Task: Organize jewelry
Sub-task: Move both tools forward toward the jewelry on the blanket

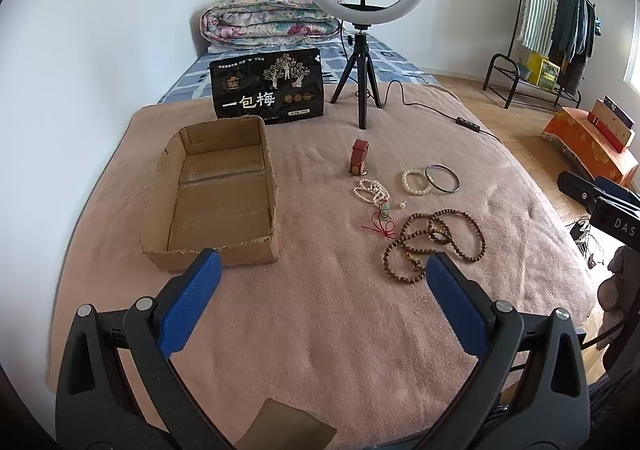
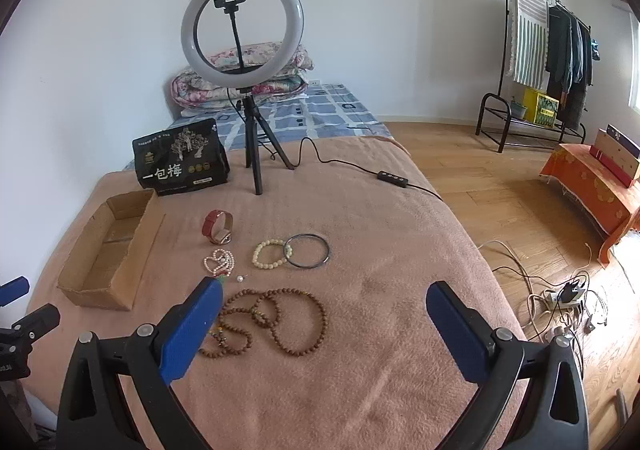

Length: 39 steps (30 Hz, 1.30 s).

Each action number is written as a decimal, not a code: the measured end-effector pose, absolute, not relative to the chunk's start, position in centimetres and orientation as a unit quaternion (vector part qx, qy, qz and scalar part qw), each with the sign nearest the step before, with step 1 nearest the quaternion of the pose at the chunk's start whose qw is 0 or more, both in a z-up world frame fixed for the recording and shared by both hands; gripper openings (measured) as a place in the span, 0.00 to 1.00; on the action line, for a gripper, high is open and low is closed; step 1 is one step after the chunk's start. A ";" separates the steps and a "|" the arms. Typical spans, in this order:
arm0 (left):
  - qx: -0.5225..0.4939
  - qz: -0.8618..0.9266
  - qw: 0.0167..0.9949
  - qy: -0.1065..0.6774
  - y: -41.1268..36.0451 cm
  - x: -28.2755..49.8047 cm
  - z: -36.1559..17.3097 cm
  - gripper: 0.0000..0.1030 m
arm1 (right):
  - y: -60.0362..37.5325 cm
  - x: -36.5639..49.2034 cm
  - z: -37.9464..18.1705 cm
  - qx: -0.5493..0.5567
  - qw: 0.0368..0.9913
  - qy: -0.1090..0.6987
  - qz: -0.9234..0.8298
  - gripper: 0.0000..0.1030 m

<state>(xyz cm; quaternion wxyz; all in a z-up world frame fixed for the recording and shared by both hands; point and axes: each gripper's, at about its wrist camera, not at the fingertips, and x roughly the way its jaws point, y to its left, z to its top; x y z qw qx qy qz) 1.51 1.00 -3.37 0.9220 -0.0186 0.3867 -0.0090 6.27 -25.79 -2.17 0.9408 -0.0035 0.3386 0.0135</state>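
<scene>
An empty open cardboard box (image 1: pixel 224 189) (image 2: pixel 108 250) sits on the pink blanket at the left. To its right lie a red-strapped watch (image 1: pixel 357 162) (image 2: pixel 218 228), a white pearl strand (image 1: pixel 371 191) (image 2: pixel 219 262), a red-cord pendant (image 1: pixel 382 223), a cream bead bracelet (image 1: pixel 416 181) (image 2: pixel 271 254), a dark bangle (image 1: pixel 442 178) (image 2: pixel 308 251) and a long brown bead necklace (image 1: pixel 434 240) (image 2: pixel 272 322). My left gripper (image 1: pixel 322 298) is open and empty, hovering near the box and the brown beads. My right gripper (image 2: pixel 324 326) is open and empty over the brown beads.
A ring light on a black tripod (image 1: pixel 362 49) (image 2: pixel 252 121) and a black snack bag (image 1: pixel 267 87) (image 2: pixel 182 161) stand at the back of the pink blanket (image 1: pixel 320 330). The light's cable and switch (image 2: pixel 392 177) trail right. Folded quilts lie behind. The bed's right edge drops to wooden floor.
</scene>
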 end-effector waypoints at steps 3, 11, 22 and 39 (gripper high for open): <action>-0.021 -0.017 0.919 0.393 0.8 1.6 -3.7 1.00 | -26.5 6.9 -2.1 -0.009 0.941 0.338 0.013 1.00; -0.034 -0.058 0.903 0.424 0.1 2.4 -5.1 1.00 | -27.6 9.6 -2.8 -0.022 0.930 0.363 0.052 1.00; -0.016 -0.044 0.903 0.426 0.1 3.9 -5.3 1.00 | -28.3 12.8 -5.0 -0.009 0.911 0.404 0.076 0.96; -0.049 -0.102 0.873 0.475 -1.3 10.4 -7.1 0.66 | -26.1 13.5 -7.4 -0.013 0.885 0.444 0.140 0.83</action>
